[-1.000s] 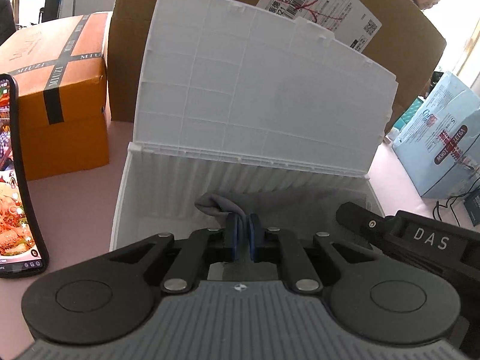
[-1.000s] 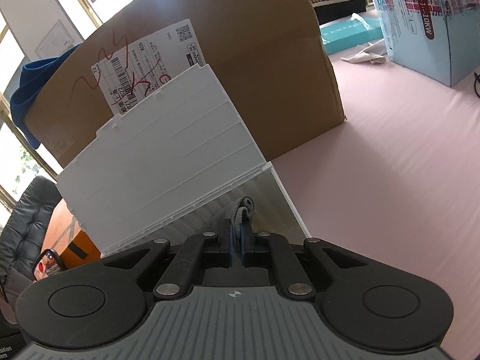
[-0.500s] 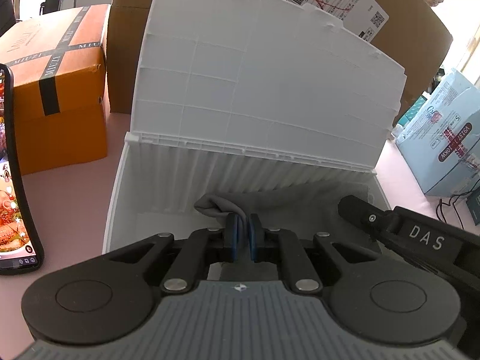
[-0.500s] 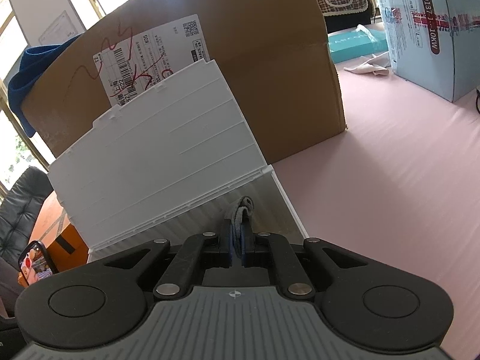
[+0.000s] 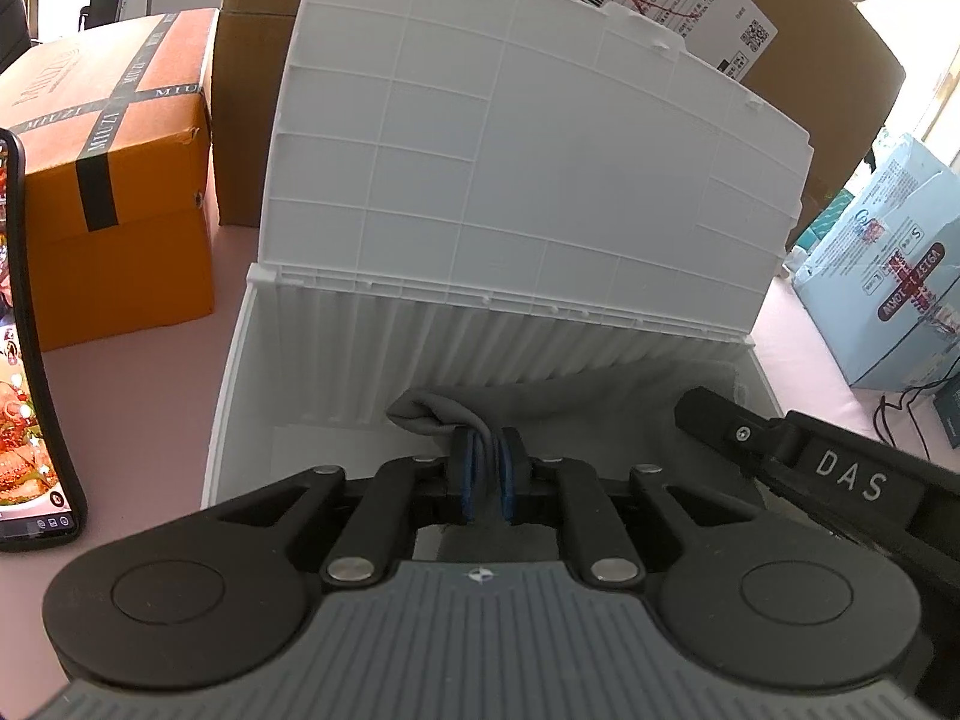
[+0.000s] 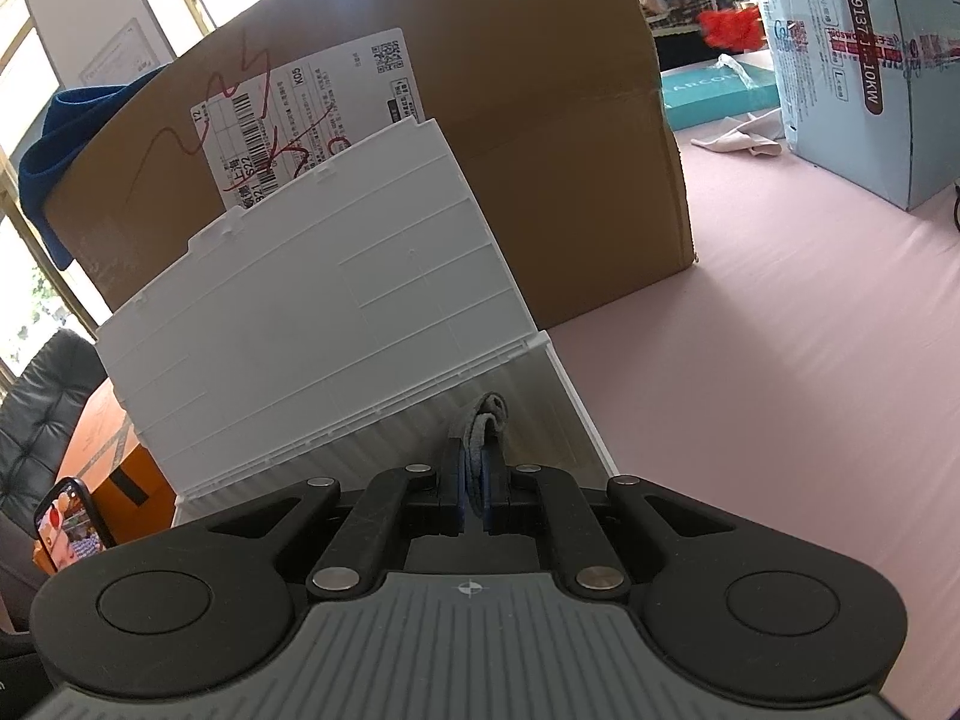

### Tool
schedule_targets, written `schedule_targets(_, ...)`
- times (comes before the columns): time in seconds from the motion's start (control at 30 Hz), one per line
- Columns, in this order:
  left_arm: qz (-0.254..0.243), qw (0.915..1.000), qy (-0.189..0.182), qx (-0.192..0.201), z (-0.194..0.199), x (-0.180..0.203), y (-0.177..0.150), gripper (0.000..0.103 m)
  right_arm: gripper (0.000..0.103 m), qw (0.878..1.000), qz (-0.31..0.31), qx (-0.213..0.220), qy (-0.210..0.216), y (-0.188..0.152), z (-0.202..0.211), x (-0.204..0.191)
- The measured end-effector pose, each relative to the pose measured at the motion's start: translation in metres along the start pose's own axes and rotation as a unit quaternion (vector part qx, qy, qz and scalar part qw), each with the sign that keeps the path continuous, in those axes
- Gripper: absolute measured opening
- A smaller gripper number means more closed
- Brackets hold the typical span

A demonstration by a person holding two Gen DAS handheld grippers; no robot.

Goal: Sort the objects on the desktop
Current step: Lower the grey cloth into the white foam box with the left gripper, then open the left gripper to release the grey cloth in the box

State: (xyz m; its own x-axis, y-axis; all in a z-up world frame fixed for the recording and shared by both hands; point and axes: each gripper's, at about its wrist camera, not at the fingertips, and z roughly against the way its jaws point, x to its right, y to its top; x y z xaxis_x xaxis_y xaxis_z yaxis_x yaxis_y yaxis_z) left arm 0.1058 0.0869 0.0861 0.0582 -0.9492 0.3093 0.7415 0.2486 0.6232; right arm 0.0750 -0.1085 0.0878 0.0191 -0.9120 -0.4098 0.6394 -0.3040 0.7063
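Both hand-held grippers, left (image 5: pixel 486 474) and right (image 6: pixel 475 495), pinch the grey cloth (image 5: pixel 432 414) inside the open white bin (image 5: pixel 240 372) on the desk, so placing looks nearly done; next, release and withdraw clear of the lid (image 5: pixel 510 168).

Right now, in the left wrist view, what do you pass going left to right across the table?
phone → orange box → white bin holding the grey cloth → right gripper → blue package
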Motion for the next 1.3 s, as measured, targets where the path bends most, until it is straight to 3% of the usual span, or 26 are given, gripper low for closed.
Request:
schedule_targets(0.07, -0.003, 1.0, -0.007, -0.001, 0.001, 0.002, 0.0, 0.033, 0.009, 1.0, -0.001, -0.001, 0.004, 0.0, 0.001, 0.0)
schedule_targets(0.13, -0.008, 0.9999, -0.015, -0.001, 0.001, 0.004, 0.0, 0.046, 0.014, 1.0, -0.001, 0.0, 0.01, 0.0, 0.002, 0.0)
schedule_targets(0.2, -0.011, 0.9998, -0.017, -0.001, 0.002, 0.006, 0.0, 0.05, 0.019, 1.0, -0.007, 0.002, 0.022, 0.0, 0.004, 0.0)
schedule_targets(0.3, -0.004, 0.9996, -0.027, -0.003, -0.001, 0.006, 0.003, 0.056, 0.037, 0.998, -0.021, 0.003, 0.056, 0.001, 0.009, 0.002)
schedule_targets(0.4, 0.0, 0.9991, -0.041, 0.001, -0.002, 0.008, 0.004, 0.072, 0.069, 0.996, -0.028, 0.008, 0.085, 0.003, 0.017, 0.001)
schedule_targets(0.43, 0.001, 0.9989, -0.046, 0.004, -0.001, 0.009, 0.004, 0.079, 0.088, 0.996, -0.026, 0.016, 0.082, 0.002, 0.02, 0.0)
schedule_targets(0.53, -0.001, 0.9986, -0.052, 0.011, 0.002, 0.011, 0.003, 0.082, 0.088, 0.995, -0.019, 0.033, 0.087, 0.002, 0.026, -0.004)
schedule_targets(1.03, 0.004, 0.9985, -0.053, 0.017, 0.015, 0.002, 0.0, 0.083, 0.088, 0.993, -0.04, 0.018, 0.113, 0.005, 0.03, -0.002)
schedule_targets(1.3, 0.007, 0.9971, -0.061, 0.045, 0.031, 0.001, 0.003, 0.083, 0.088, 0.99, -0.043, 0.027, 0.13, 0.01, 0.041, 0.0)
